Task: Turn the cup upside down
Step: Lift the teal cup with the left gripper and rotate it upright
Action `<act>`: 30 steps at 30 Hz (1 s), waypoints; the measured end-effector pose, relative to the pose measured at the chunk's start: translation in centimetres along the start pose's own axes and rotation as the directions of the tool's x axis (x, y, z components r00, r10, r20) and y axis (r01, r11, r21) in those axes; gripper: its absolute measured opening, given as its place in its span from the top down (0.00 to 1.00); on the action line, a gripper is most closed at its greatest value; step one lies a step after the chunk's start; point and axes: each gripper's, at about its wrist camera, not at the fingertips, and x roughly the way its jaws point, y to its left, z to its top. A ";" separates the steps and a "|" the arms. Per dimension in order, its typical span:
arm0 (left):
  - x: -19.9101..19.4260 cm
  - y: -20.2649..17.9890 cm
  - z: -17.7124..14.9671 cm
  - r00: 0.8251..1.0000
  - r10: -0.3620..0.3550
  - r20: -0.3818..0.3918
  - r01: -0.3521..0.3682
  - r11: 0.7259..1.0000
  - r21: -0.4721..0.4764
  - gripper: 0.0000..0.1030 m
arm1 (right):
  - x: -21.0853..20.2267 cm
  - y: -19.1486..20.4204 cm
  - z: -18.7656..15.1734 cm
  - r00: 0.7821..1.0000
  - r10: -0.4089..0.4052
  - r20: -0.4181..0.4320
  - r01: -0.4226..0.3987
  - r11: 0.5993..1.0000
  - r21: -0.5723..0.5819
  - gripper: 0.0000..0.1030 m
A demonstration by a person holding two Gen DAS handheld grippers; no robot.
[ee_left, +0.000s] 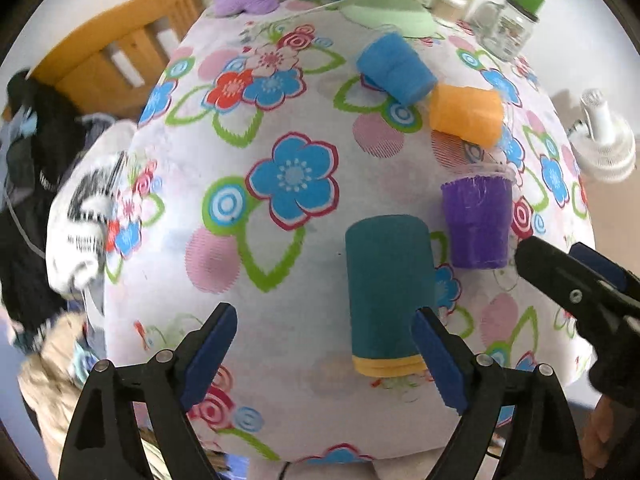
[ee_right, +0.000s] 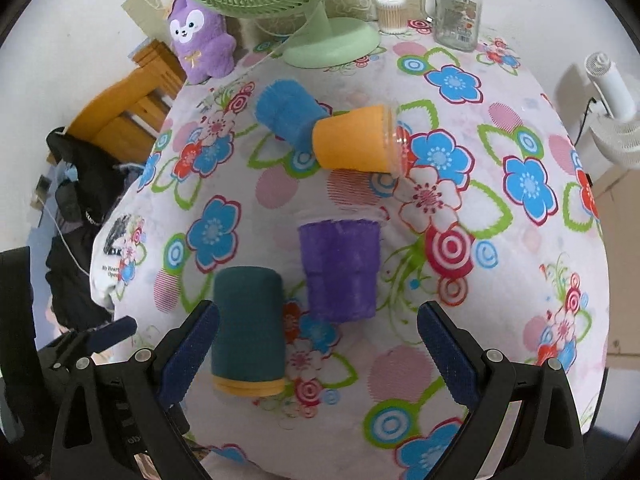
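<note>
Several felt-covered cups sit on the flowered tablecloth. A teal cup with a yellow rim stands upside down near the front. A purple cup stands upright beside it. A blue cup and an orange cup lie on their sides farther back, touching. My left gripper is open and empty, its right finger just in front of the teal cup. My right gripper is open and empty, in front of the purple cup; it also shows in the left wrist view.
A green fan, a purple plush toy, a glass jar with a green lid and a cotton-swab jar stand at the back edge. A wooden chair and dark clothes are on the left. A white fan is on the right.
</note>
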 end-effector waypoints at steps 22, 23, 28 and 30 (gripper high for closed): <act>5.1 5.5 3.4 0.999 -0.029 -0.020 0.035 0.922 0.386 0.06 | 6.2 7.5 0.3 0.980 -0.169 -0.105 0.171 0.985 0.011 0.05; 5.4 5.6 3.5 0.999 -0.032 -0.024 0.039 0.918 0.394 0.06 | 6.6 7.7 0.4 0.979 -0.170 -0.114 0.172 0.985 0.008 0.07; 6.4 6.0 4.0 0.998 -0.040 -0.042 0.054 0.908 0.415 0.06 | 8.6 8.2 0.4 0.971 -0.181 -0.159 0.183 0.983 0.001 0.11; 6.8 6.2 4.2 0.998 -0.040 -0.053 0.059 0.907 0.418 0.06 | 9.2 8.4 0.4 0.968 -0.183 -0.174 0.185 0.983 0.000 0.12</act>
